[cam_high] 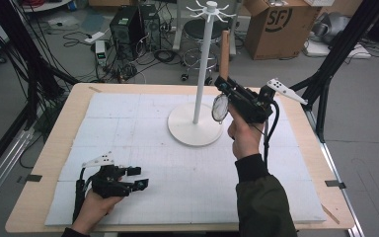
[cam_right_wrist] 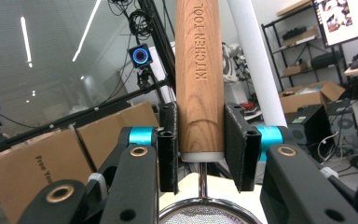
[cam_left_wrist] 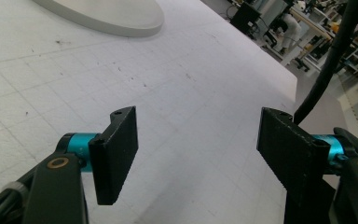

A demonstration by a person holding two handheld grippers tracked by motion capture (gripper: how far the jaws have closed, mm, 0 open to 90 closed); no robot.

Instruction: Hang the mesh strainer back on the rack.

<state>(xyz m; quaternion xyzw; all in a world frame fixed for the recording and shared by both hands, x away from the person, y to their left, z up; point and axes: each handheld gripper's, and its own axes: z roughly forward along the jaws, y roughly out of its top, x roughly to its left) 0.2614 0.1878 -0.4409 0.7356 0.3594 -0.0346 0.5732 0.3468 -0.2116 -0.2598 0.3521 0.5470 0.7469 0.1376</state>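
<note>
Right gripper view: right tool (cam_right_wrist: 200, 149) clamps strainer (cam_right_wrist: 199, 84) (wooden handle); left tool (cam_left_wrist: 198, 158) apart.

The high view is evenly and softly lit from above, with the white mat (cam_high: 177, 163) bright and the floor at the upper left of the frame dimmer. Shadows are faint; a weak one sits beside the round stand base (cam_high: 195, 129). The picture is slightly soft and low in detail.

In the left gripper view the mat is near glare at the top, the jaws dark, the upper right background blurred.

In the right gripper view ceiling strip lights (cam_right_wrist: 28, 35) streak the upper left, the wooden handle (cam_right_wrist: 200, 79) is sharp, and the far shelves are soft.
</note>
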